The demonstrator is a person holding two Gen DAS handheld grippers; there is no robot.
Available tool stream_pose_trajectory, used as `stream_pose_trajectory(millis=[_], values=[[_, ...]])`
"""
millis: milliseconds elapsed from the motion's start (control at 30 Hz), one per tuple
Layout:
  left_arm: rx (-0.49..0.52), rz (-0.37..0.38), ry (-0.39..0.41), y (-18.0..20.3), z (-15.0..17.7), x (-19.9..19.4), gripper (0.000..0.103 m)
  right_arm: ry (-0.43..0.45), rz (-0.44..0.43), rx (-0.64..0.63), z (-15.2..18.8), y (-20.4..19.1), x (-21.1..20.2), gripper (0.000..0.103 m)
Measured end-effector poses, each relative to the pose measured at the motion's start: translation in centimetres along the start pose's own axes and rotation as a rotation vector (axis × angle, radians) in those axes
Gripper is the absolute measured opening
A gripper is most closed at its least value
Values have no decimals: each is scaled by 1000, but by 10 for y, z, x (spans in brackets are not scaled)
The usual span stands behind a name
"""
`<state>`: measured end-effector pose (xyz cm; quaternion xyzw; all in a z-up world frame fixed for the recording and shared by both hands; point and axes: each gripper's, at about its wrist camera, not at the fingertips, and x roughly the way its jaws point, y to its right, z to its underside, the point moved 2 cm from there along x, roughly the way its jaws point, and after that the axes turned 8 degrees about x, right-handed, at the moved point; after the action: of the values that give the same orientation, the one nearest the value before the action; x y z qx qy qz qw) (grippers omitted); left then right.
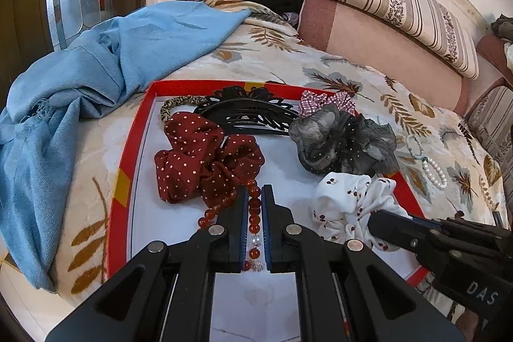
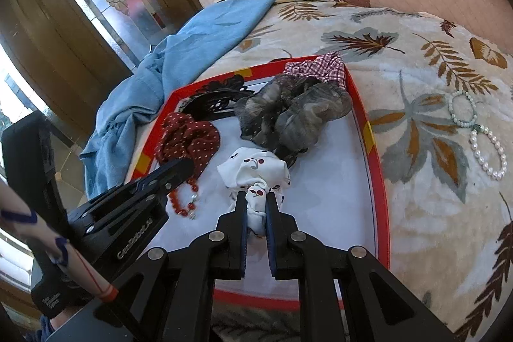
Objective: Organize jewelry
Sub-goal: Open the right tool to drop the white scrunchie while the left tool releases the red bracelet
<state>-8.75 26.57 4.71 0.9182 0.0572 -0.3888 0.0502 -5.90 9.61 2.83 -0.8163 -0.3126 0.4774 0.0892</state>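
While we hold both tools over the red-rimmed tray (image 1: 120, 207) on the leaf-print blanket (image 1: 272, 53), our left gripper (image 1: 255, 201) is clamped on a red bead bracelet (image 1: 255, 213). Its glossy amber-red beads run up between the blue pads, with a couple of small white pearls and a silvery clasp low in the gap. Part of the strand curls out toward 9 o'clock on the white tray floor.

Our right gripper (image 2: 256, 207) is pinched tight on the white cherry-print scrunchie (image 2: 256, 169). One twisted bit of fabric sits squeezed between the fingers and the rest puffs out ahead at 12 o'clock. From the left wrist view, that scrunchie (image 1: 346, 204) sits at about 3 o'clock of the bracelet, near the tray's right rim.

Other stuff in the tray: a dark red polka-dot scrunchie (image 1: 205, 156) touching the bracelet at 12 o'clock, a black hair claw (image 1: 250, 114) behind it, a leopard-print hair tie (image 1: 179, 104) at the far left corner, a sheer grey scrunchie (image 1: 343, 143) and a red-checked scrunchie (image 1: 323, 101) at the far right corner.

Out on the blanket, well off the tray at 3 o'clock, lie a pale green bead bracelet (image 2: 461, 111) and a white pearl bracelet (image 2: 487, 153), touching each other. A blue scarf (image 1: 96, 79) is bunched up at 9 o'clock.
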Motion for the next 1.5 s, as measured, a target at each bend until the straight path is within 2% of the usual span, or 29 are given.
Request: stream_pose_trajectory(millis=[367, 767, 867, 900, 933, 1167, 1500], values=[[-13, -5, -8, -1, -4, 13, 7, 8, 21, 6, -17, 5, 21, 12], [-13, -14, 3, 1, -4, 9, 8, 2, 11, 18, -16, 7, 17, 19], [-17, -18, 11, 1, -4, 6, 21, 5, 4, 21, -15, 6, 12, 25], [-20, -21, 17, 0, -5, 4, 28, 7, 3, 21, -15, 5, 11, 26], [-21, -23, 23, 0, -5, 2, 30, 8, 2, 22, -15, 5, 9, 27], [-9, -27, 43, 5, -9, -9, 31, 25, -16, 45, -15, 6, -7, 28], [15, -44, 77, 19, -14, -30, 40, 70, -40, 84, -14, 12, -38, 29]])
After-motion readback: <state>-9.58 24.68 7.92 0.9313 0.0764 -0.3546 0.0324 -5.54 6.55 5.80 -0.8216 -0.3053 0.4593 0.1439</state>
